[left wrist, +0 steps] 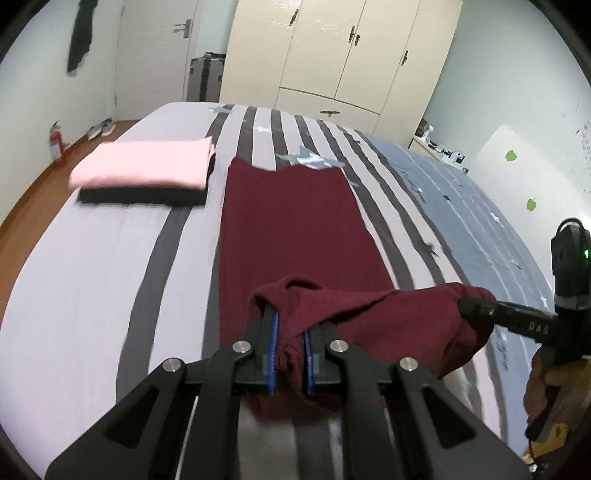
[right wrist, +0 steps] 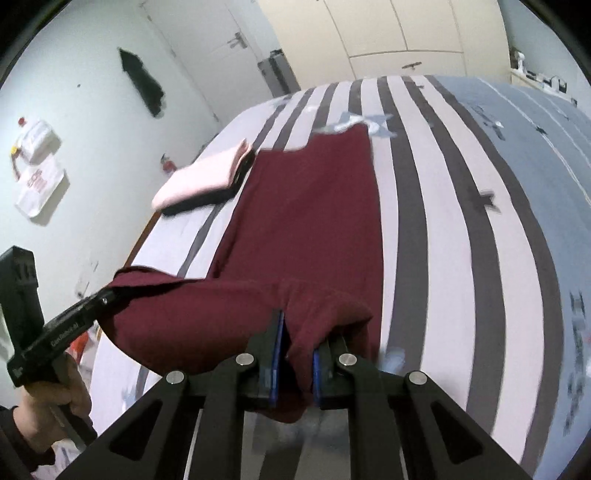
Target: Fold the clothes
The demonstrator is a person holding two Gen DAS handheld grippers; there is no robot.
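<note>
Maroon garment (left wrist: 291, 229) lies lengthwise down the middle of the frame on the bed (left wrist: 92, 266), its near edge lifted off the sheet and stretched between both grippers. The bed's cover is pale at the left, dark-striped through the middle and grey-blue at the right.

Going left to right in the left wrist view: a dark cloth (left wrist: 82, 33) hangs on the wall at upper left, a red extinguisher (left wrist: 56, 142) stands on the wooden floor with shoes (left wrist: 101, 128) beyond it, and a pink fold (left wrist: 147, 162) sits on a black fold (left wrist: 144, 197) at the bed's left, just beside the garment. A white door (left wrist: 159, 48) and a dark case (left wrist: 206, 75) come next, then the cream wardrobe (left wrist: 343, 55) at top centre. A cluttered shelf (left wrist: 441, 147) stands at the right, with green stickers (left wrist: 511, 156) on the wall.

The left gripper (left wrist: 291, 343), at bottom centre, is closed narrow on a bunch of the garment's near edge. The right gripper (left wrist: 467, 305) enters from the right edge, clamped on the other corner; in its own view the right gripper (right wrist: 299, 350) pinches bunched fabric between blue pads (right wrist: 275, 354).
</note>
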